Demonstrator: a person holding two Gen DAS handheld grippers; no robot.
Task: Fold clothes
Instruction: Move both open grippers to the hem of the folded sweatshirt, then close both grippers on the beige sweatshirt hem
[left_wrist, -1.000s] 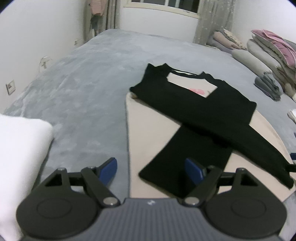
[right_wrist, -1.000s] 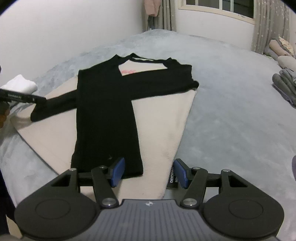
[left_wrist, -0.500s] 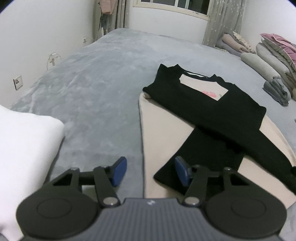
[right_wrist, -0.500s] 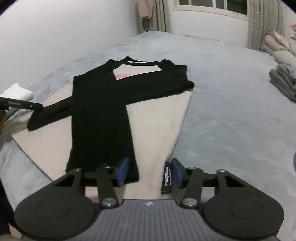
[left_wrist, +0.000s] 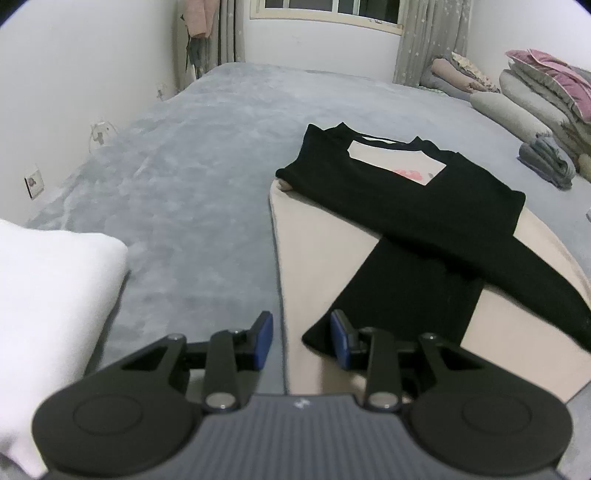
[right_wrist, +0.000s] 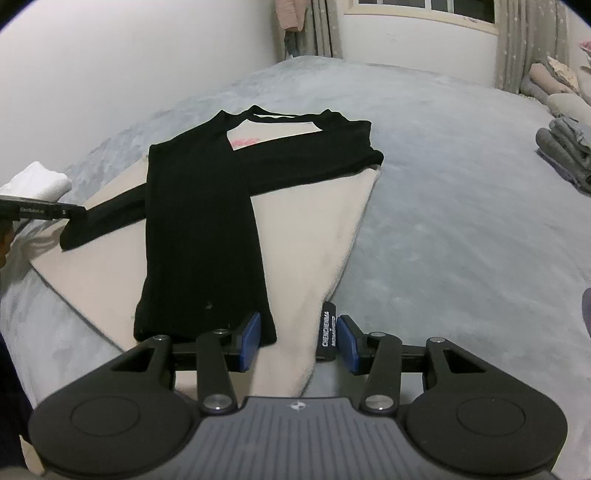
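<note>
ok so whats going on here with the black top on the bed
A person holding a claw in each hand is folding clothes on a grey bed. A black long-sleeved top lies on a beige cloth, both sleeves crossed over its body. The left claw and the right claw are both open at the near hem, holding nothing. A folded white item sits to the left.

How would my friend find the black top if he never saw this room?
Look at the big grey bed, then the cream cloth spread on it. The black top lies there with a sleeve folded across; the folded clothes nearby are grey.
</note>
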